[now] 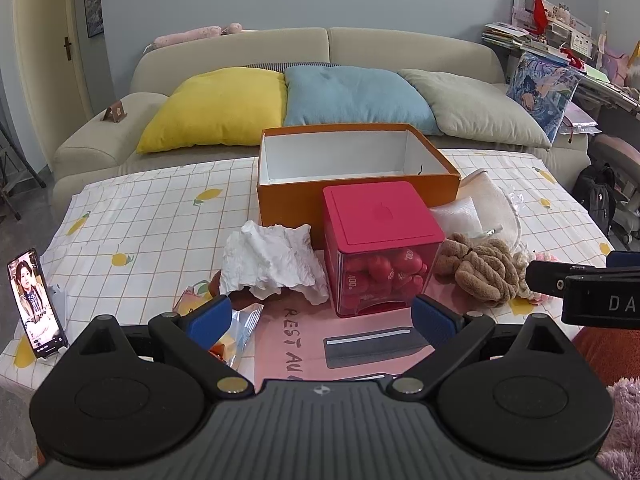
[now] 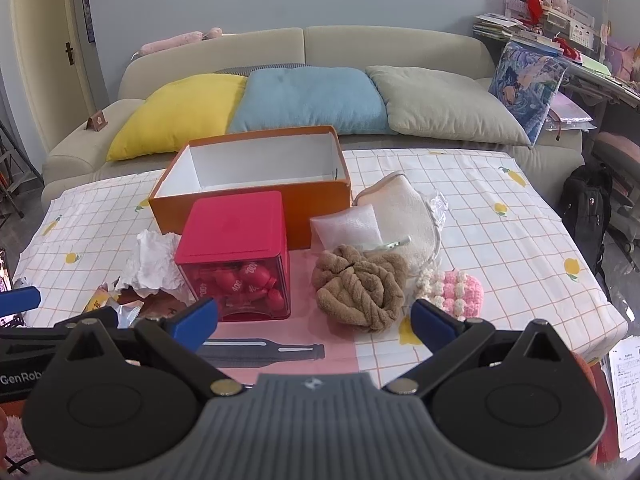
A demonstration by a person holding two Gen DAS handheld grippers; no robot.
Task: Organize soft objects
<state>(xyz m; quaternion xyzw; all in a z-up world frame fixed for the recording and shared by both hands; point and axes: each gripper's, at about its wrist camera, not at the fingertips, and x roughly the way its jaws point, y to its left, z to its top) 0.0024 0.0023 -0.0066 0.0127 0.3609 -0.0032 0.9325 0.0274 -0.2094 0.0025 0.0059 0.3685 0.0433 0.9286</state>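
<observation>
An open orange box (image 1: 432, 190) (image 2: 320, 204) with a white inside stands mid-table, nothing in it. In front of it stands a red-lidded clear container (image 1: 380, 248) (image 2: 236, 252) of red items. A twisted brown towel (image 1: 476, 270) (image 2: 360, 288) lies to its right, with a pink and white knitted piece (image 2: 456, 290), a cream pouch (image 2: 408, 208) and a white foam pad (image 2: 348, 226) beside it. Crumpled white paper (image 1: 272, 264) (image 2: 154, 266) lies left. My left gripper (image 1: 322, 322) and my right gripper (image 2: 314, 322) hover open near the front edge, holding nothing.
A phone (image 1: 36, 306) leans at the table's left edge. Snack wrappers (image 1: 240, 328) (image 2: 120, 304) lie front left. A pink mat (image 1: 360, 344) covers the front of the checked tablecloth (image 2: 500, 184). A sofa with yellow (image 1: 216, 110), blue and grey cushions stands behind. A cluttered desk (image 1: 560, 48) is far right.
</observation>
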